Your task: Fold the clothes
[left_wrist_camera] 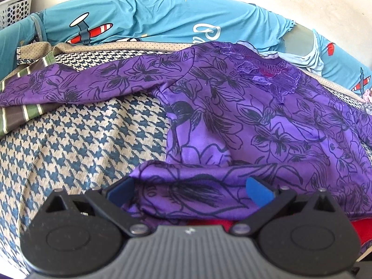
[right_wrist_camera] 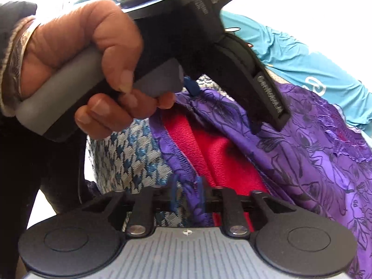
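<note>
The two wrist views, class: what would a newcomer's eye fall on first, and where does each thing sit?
First, the purple floral top spread across the houndstooth cover, its near hem bunched between the left gripper's wide blue pads. In the right wrist view, a hand gripping that gripper's handle fills the upper left, above the top's bright red lining. Behind lies a turquoise aeroplane-print garment.

Bare houndstooth cover [left_wrist_camera: 81, 139] lies open left of the purple top [left_wrist_camera: 267, 121]; teal clothes [left_wrist_camera: 162, 14] crowd behind.
</note>
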{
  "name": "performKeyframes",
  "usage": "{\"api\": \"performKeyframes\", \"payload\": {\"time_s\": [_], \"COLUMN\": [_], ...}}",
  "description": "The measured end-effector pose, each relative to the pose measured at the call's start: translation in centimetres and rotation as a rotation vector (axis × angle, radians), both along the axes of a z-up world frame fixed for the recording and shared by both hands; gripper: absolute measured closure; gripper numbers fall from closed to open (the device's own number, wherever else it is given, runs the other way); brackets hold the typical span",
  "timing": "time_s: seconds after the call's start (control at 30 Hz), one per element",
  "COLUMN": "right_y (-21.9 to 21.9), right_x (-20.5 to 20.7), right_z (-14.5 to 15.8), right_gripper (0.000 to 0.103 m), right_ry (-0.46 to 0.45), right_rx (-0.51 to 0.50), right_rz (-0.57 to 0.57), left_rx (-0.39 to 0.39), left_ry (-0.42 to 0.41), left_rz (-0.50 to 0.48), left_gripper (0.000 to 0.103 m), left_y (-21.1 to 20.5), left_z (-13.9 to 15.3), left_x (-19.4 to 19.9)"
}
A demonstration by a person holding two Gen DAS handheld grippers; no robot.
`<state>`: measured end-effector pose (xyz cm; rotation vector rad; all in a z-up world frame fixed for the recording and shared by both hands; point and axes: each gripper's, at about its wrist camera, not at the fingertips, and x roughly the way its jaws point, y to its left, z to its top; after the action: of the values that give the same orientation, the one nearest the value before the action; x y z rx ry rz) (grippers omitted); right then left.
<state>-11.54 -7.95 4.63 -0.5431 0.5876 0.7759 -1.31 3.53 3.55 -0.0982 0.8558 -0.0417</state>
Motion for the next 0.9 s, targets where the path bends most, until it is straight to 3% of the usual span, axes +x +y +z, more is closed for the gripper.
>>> {"api": "performKeyframes", "payload": {"time_s": [0.23, 0.3, 0.37, 0.63, 0.9], "right_y": [0.1, 0.0, 0.2, -0.2, -0.2], "right_x": [-0.6, -0.6, -0.7, -1.7, -2.6], "right_z": [-0.7, -0.8, -0.6, 0.3, -0.3], "right_gripper": [0.076, 0.082, 0.093, 0.097, 0.097], "right_ry": [-0.045, -0.052, -0.057, 0.101, 0.107], "right_rx": [-0.003, 0.004, 0.007, 0.108, 0.101], "right_rz": [0.003, -0.009, -0.025, 0.018, 0.027], "left_rx": [0.015, 0.014, 0.013, -0.032, 0.010], "left_ry": [-0.012, -0.020, -0.028, -0.089, -0.083], "left_rz": [0.000, 0.014, 0.029, 0.074, 0.043], "left_gripper": [0.000, 0.000, 0.000, 0.000, 0.000], "left_y": [-0.1, 0.2, 0.5, 1.9, 0.8], "left_z": [0.1, 0.3, 0.4, 1.5, 1.3], "left_x": [-0.3, -0.5, -0.7, -1.7, -1.9]}}
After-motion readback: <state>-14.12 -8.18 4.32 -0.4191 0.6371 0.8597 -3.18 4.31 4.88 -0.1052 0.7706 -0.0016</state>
